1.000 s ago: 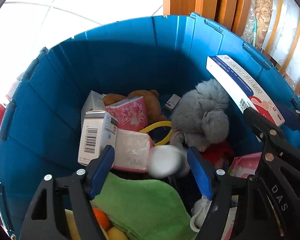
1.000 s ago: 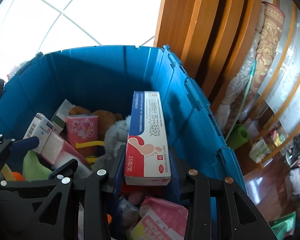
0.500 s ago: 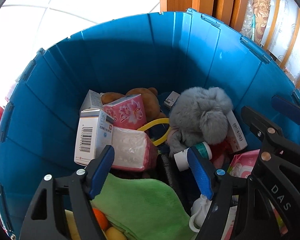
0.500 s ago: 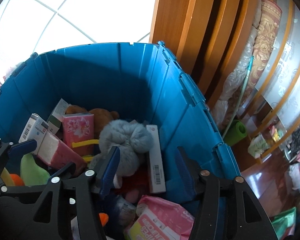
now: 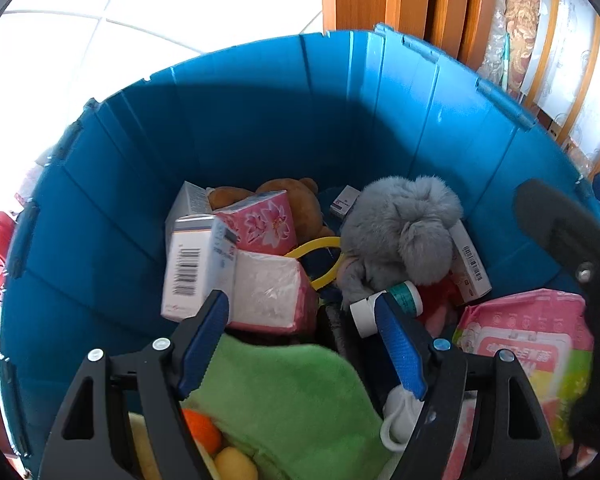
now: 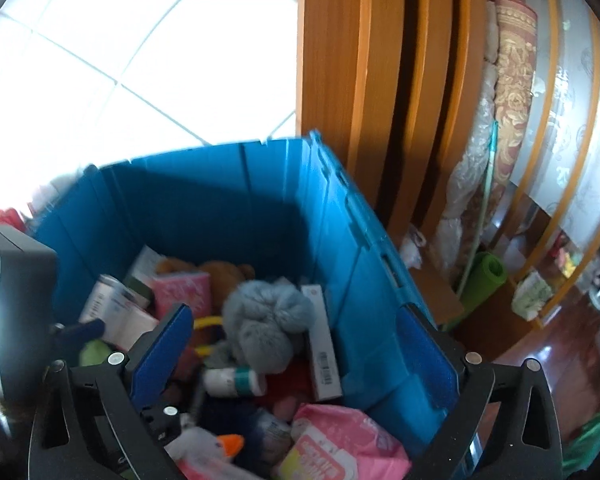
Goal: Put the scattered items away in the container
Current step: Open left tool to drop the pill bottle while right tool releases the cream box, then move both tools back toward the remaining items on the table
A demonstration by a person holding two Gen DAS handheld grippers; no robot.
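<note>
The blue container [image 5: 228,148] [image 6: 340,264] is full of items. A grey plush [image 5: 404,236] [image 6: 268,320] lies in the middle, with the long red-and-white box [image 5: 470,264] [image 6: 322,344] lying beside it against the right wall. A white bottle with a teal band [image 5: 384,304] [image 6: 236,382] lies below the plush. My left gripper [image 5: 302,308] is open and empty above a green cloth [image 5: 292,396]. My right gripper [image 6: 296,320] is wide open and empty above the container's right side.
Also inside are a barcoded white box [image 5: 192,268], pink tissue packs [image 5: 260,226], a brown teddy [image 5: 296,200], a yellow ring [image 5: 320,248] and a pink wipes pack [image 5: 528,352] [image 6: 340,444]. A wooden cabinet [image 6: 364,80] stands behind the container, with a green roll [image 6: 486,276] to the right.
My right gripper opened and let go of the long red-and-white box, which dropped beside the grey plush. The gripper then rose and opened wider. The white bottle fell in and settled below the plush.
</note>
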